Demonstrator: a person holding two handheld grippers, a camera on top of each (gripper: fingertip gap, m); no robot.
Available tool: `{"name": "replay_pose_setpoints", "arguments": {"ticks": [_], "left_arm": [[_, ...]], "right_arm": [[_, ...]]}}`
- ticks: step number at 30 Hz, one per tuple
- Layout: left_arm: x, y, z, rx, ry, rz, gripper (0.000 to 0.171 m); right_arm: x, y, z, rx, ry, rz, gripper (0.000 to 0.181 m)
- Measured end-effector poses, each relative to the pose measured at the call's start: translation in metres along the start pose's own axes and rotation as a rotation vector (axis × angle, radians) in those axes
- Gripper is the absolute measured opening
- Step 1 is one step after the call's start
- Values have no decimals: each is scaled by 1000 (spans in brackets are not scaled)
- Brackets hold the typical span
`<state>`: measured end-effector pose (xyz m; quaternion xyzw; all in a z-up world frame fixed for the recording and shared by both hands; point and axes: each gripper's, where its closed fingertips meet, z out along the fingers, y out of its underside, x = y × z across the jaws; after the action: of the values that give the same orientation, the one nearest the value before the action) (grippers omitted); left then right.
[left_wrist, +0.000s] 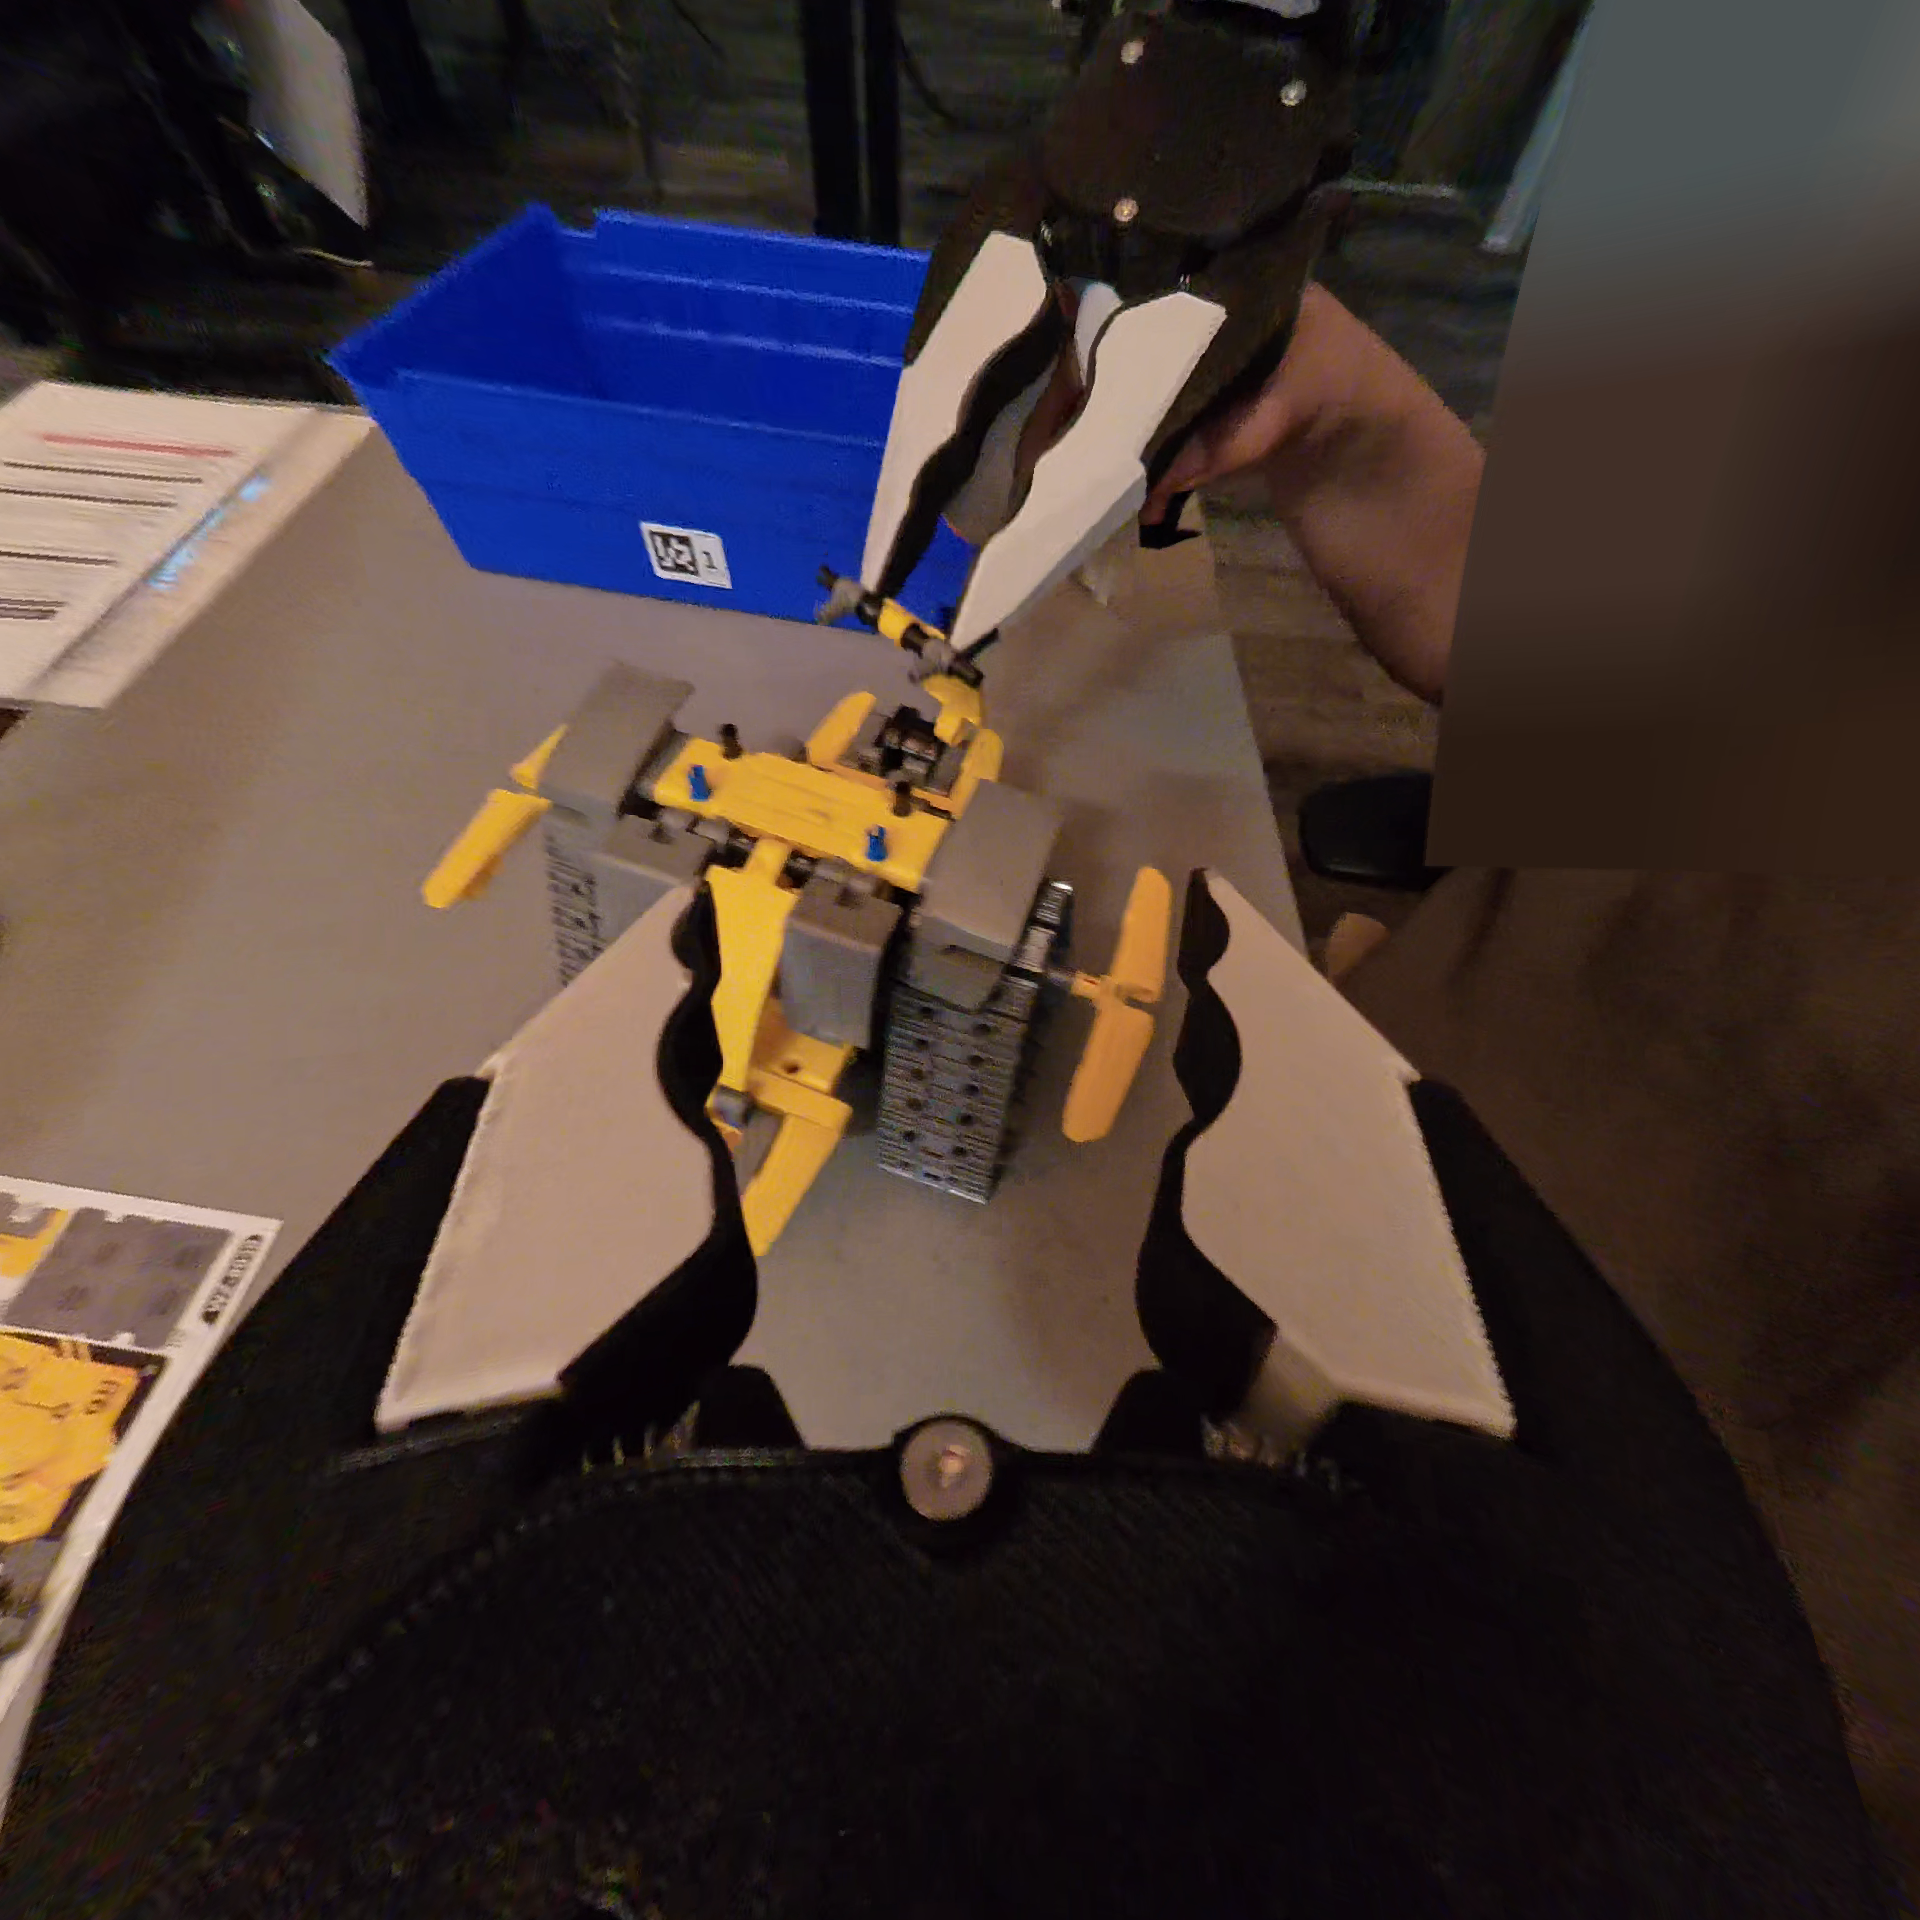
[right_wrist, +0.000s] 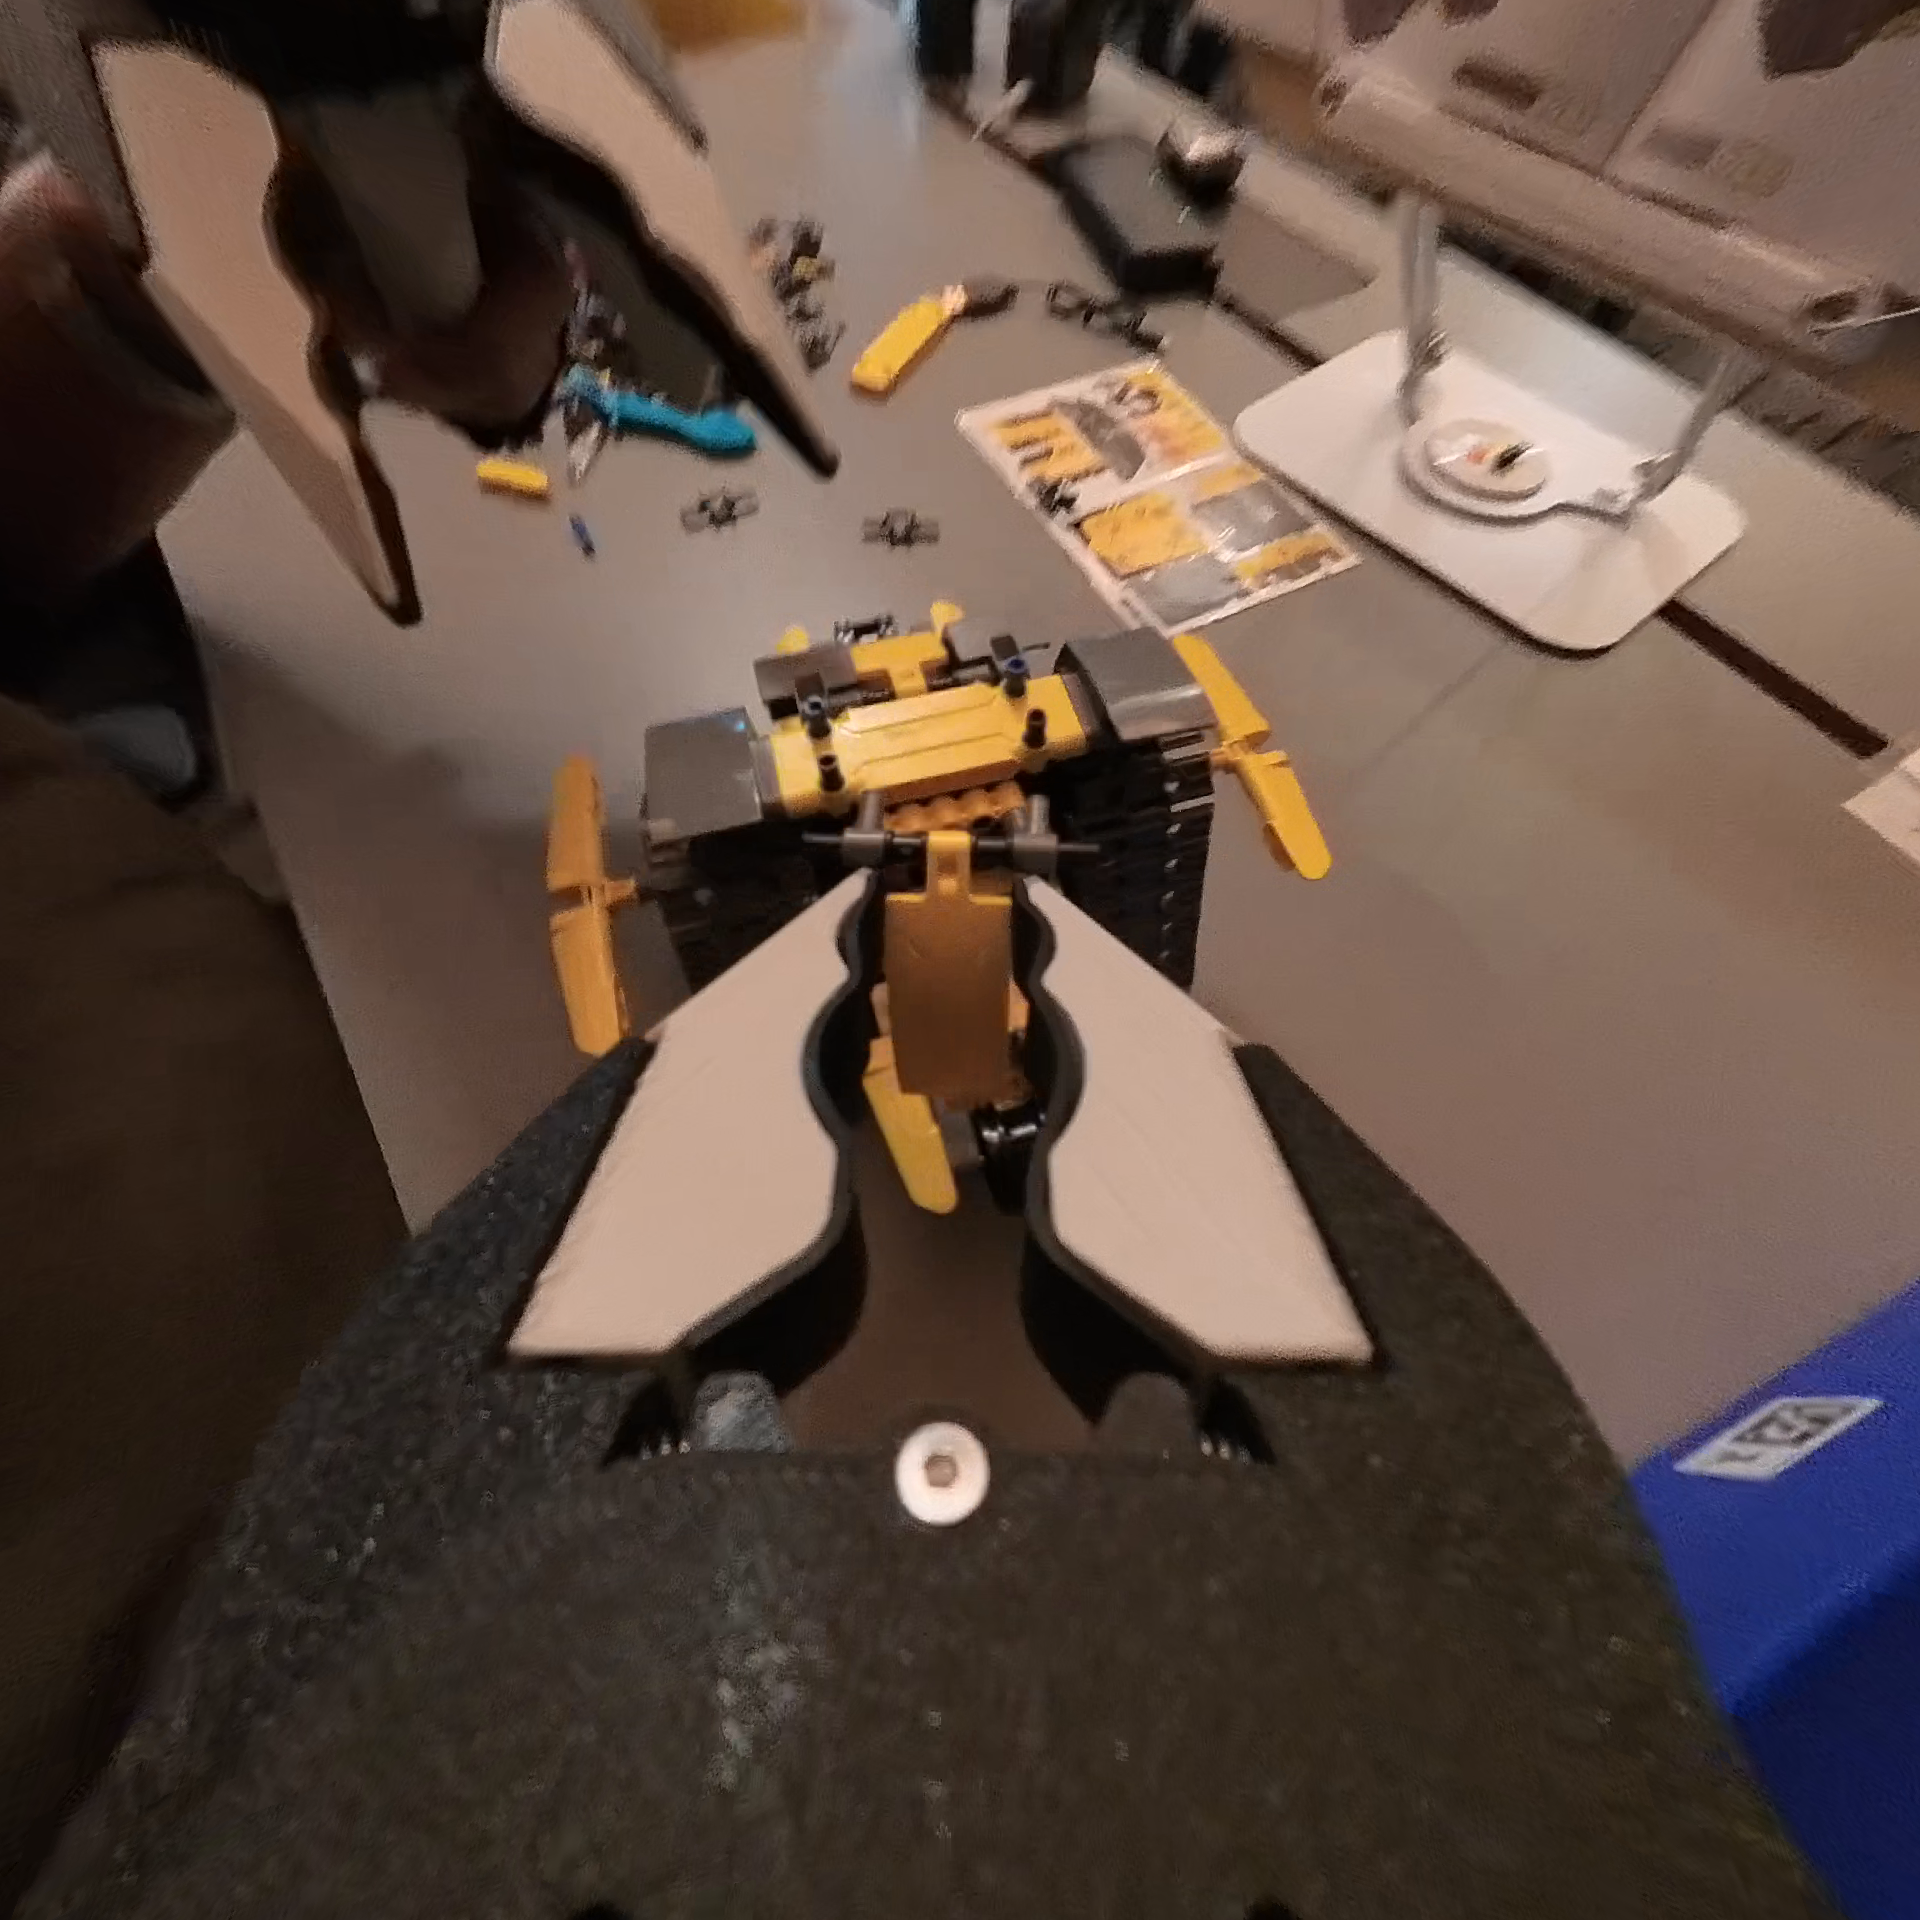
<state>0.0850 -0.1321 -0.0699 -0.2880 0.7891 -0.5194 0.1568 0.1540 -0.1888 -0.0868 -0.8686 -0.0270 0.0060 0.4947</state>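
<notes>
In the left wrist view, the left gripper (left_wrist: 940, 904) has its jaws spread wide, gripping nothing; its left finger lies against a yellow beam of the toy model (left_wrist: 821, 831), which stands just ahead at twelve o'clock on the grey table (left_wrist: 260, 831). A printed sheet (left_wrist: 94, 1351) lies at eight o'clock. Beyond the model, at one o'clock, the right gripper (left_wrist: 914, 623) comes down with a person's hand (left_wrist: 1330, 468) behind it. A blue bin (left_wrist: 623, 416) sits farther off at eleven o'clock.

In the right wrist view, the right gripper (right_wrist: 940, 883) has its jaws narrowed onto a yellow arm piece (right_wrist: 945, 997) that meets the model (right_wrist: 925, 748). Loose pieces (right_wrist: 904, 343) and a white stand (right_wrist: 1496, 499) lie beyond.
</notes>
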Motion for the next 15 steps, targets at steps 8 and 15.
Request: {"name": "replay_pose_setpoints", "arguments": {"ticks": [8, 15], "left_arm": [[-39, 8, 20, -82, 32, 17, 89], [-55, 17, 40, -161, 91, 64, 100]], "right_arm": [[2, 8, 24, -238, -133, -164, 23], [0, 7, 27, -258, -189, -194, 23]]}}
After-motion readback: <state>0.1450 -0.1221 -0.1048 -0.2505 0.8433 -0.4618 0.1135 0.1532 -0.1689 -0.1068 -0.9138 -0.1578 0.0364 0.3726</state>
